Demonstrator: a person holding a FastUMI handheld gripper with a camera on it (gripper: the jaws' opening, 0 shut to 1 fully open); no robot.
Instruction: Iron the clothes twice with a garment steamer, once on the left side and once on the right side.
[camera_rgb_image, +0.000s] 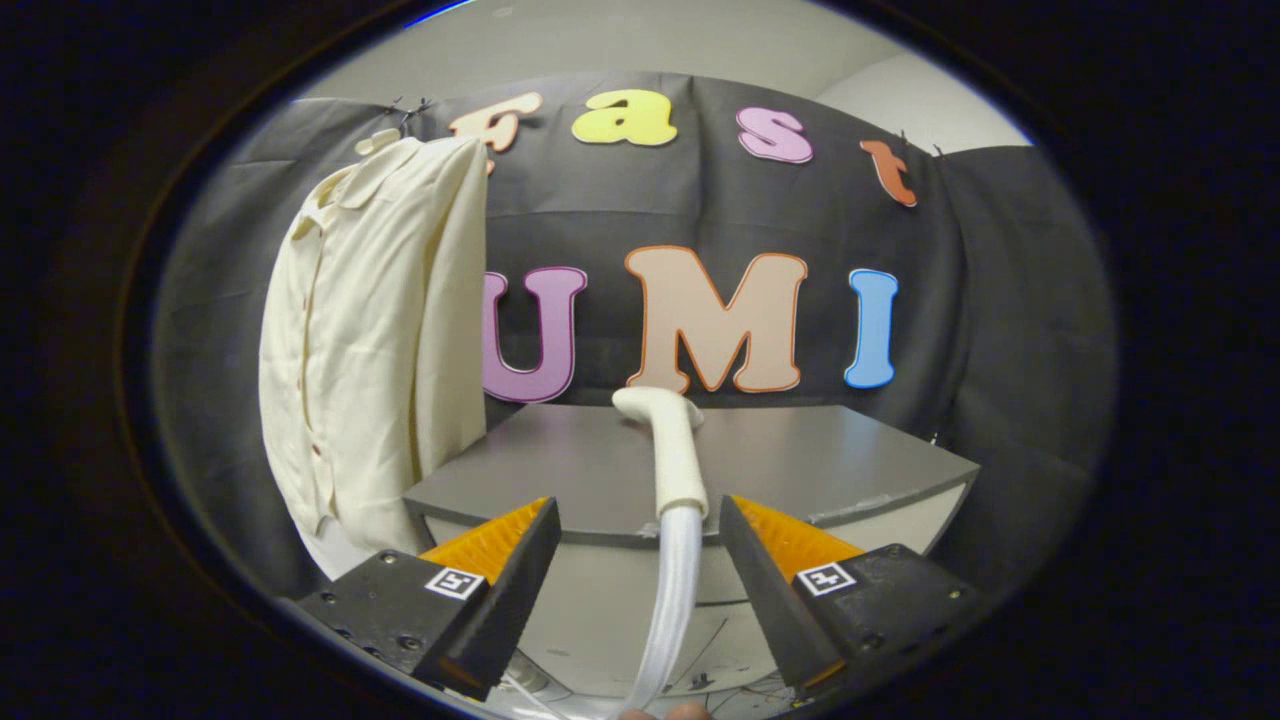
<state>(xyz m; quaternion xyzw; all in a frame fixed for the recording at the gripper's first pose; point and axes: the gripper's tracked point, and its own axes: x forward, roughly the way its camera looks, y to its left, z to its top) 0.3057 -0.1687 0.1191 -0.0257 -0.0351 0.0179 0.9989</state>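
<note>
The gripper (638, 515) stood with its two fingers spread well apart, neither one touching anything. Each finger carried a small square black-and-white marker tag (454, 582) on its upper face; the pattern was a coded block design, not readable writing.

Between the fingers, standing upright, rose the garment steamer's handle (676, 455), a cream-white wand whose head bent over toward the far side at the top. A clear, ribbed hose (672, 600) ran down from the base of the handle, passing through the gap between the fingers without meeting either one. No brand mark or label could be made out on the handle or the hose.

The handle rose in front of the near edge of a grey table (820, 465), about midway along that edge; whether it touched the tabletop could not be told.

The shirt (375, 340), cream coloured with a collar and a buttoned front, hung on the black cloth wall beyond the table's left corner, its lower part dropping below the level of the tabletop. No tag or print showed on it.
</note>
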